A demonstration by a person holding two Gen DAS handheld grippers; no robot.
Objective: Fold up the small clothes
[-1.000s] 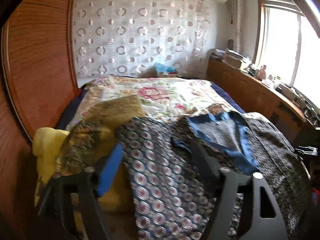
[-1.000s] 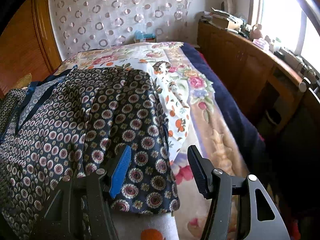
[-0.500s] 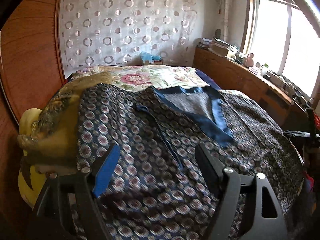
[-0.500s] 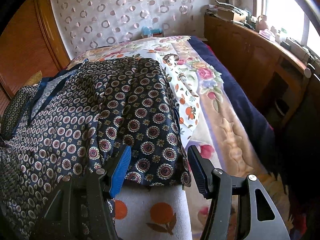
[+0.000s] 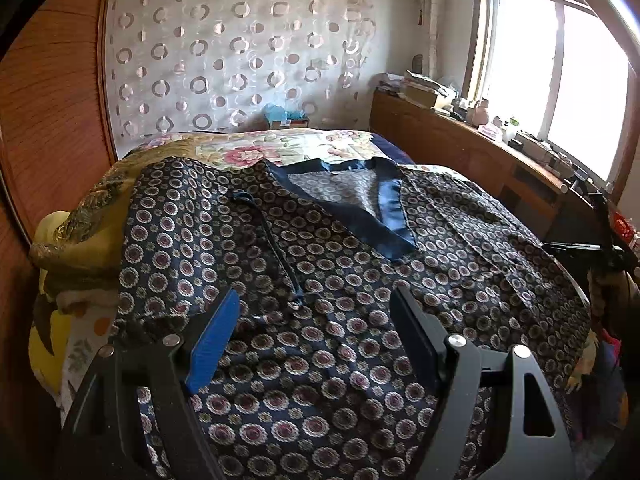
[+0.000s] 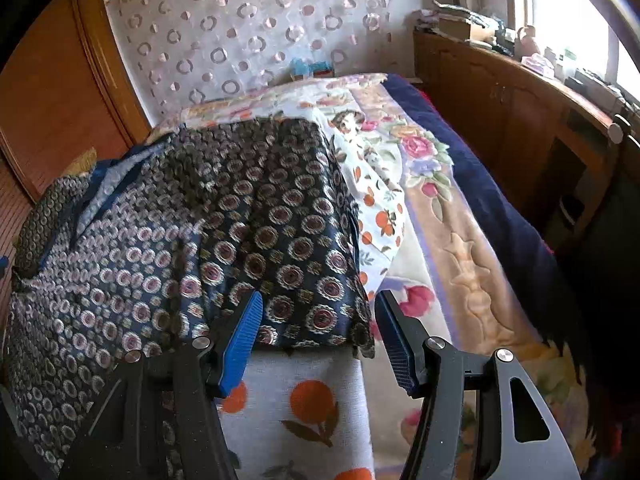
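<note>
Garment (image 5: 320, 264), a dark printed piece with blue collar trim, lies spread flat on the bed (image 6: 472, 240). Nearest, the right tool (image 6: 318, 320) hovers at its near right corner, jaws apart and just narrowing, the hem edge between them but not yet pinched. The left tool (image 5: 314, 320) hangs wide open above the cloth's middle, gripping nothing. The collar (image 5: 390, 216) points away toward the curtain (image 5: 240, 60), so the right hand looks closer to a grab.
</note>
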